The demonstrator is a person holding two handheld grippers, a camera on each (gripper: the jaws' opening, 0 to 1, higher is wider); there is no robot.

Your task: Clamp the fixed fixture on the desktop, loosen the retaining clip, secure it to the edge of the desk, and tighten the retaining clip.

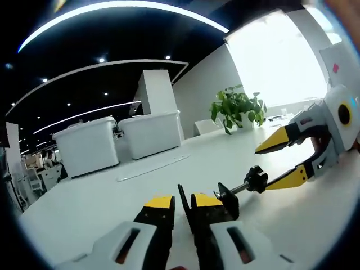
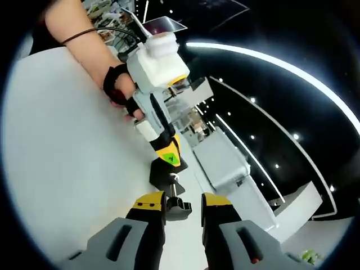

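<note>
Clamp fixture, black, sits low over the white worktop with its frame pinched between the yellow-tipped jaws of the left claw, which are drawn in narrow on it. From the frame a threaded screw runs out to a black lobed knob. In the left gripper view the right claw comes in from the right with its jaws spread wide, the lower yellow tip just beside the knob; whether it touches is hard to tell at this angle.

In the right gripper view the same fixture hangs from the tip of the left claw, and the knob lies between the right claw's two open jaws, close to the left-hand one. A person's gloved hand grips the left tool's white body.

Farther back on the worktop stand two white lidded storage bins, side by side, and a leafy green potted plant before a bright window. Curved light strips cross the dark ceiling.
</note>
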